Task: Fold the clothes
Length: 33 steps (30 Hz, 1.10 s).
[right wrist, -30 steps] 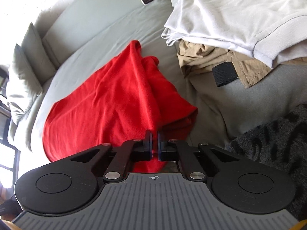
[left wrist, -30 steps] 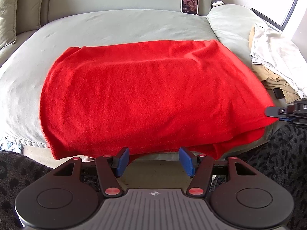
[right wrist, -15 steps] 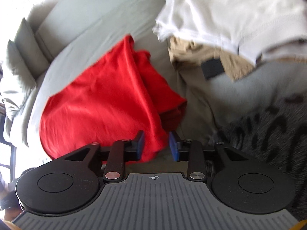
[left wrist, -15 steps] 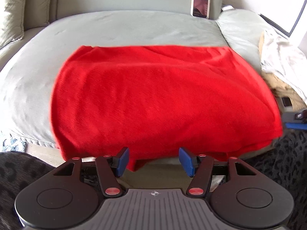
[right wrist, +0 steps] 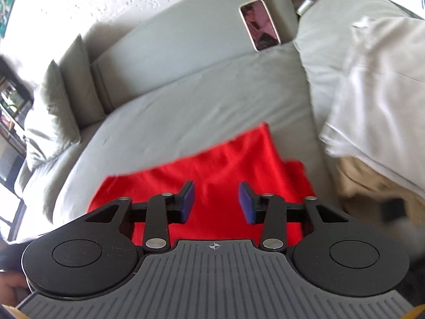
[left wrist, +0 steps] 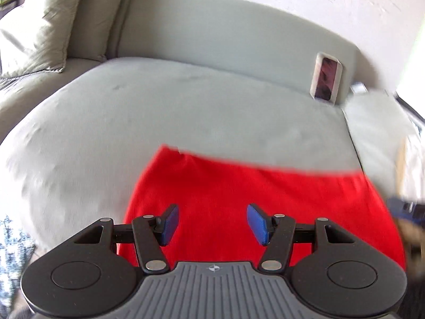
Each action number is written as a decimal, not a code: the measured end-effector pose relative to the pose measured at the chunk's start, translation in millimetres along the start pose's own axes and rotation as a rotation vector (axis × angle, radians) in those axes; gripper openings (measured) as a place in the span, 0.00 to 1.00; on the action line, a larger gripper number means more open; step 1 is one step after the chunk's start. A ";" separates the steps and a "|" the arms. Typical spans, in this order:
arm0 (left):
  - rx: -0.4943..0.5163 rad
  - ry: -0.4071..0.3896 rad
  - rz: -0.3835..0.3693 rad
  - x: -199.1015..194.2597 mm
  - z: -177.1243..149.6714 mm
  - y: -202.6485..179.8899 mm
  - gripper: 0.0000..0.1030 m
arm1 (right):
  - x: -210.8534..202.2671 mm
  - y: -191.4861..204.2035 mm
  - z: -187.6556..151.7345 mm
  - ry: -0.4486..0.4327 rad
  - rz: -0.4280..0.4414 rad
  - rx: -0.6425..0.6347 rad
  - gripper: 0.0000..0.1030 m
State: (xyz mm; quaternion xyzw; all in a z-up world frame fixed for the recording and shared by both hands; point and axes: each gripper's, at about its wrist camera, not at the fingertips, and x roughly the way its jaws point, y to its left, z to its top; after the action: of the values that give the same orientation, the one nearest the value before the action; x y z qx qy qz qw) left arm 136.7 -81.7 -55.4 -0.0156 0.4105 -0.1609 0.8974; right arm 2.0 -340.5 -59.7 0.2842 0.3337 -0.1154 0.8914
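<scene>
red cloth (left wrist: pixel 255 207) lies flat on the sofa (left wrist: pixel 186 106), long axis crosswise just ahead of both empty grippers, left gripper (left wrist: pixel 212 223) fingers apart and closing slightly, right gripper (right wrist: pixel 215 202) fingers apart and closing.

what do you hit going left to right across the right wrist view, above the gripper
loose cushions → bare grey seat cushion → red cloth → white garment piled over a tan garment. The phone leans on the backrest farther back, above the cloth's right end.
</scene>
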 end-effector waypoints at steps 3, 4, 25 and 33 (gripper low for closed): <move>-0.068 -0.028 -0.019 30.7 18.8 3.8 0.49 | 34.8 7.4 12.4 -0.034 -0.014 0.027 0.26; -0.082 -0.027 -0.036 42.3 23.1 3.5 0.48 | 47.0 7.2 14.6 -0.039 -0.019 0.043 0.26; -0.004 -0.196 0.199 28.5 5.5 14.5 0.21 | 75.3 -53.8 30.4 -0.154 -0.280 0.129 0.13; 0.214 -0.149 0.024 -1.9 -57.3 -48.7 0.27 | 60.3 23.2 -4.8 -0.072 -0.037 -0.182 0.23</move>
State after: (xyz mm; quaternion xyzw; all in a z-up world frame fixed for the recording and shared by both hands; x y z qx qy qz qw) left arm 79.6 -121.3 -84.2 0.0734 0.3235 -0.1913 0.9238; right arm 53.9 -319.8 -92.5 0.1916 0.3158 -0.1112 0.9226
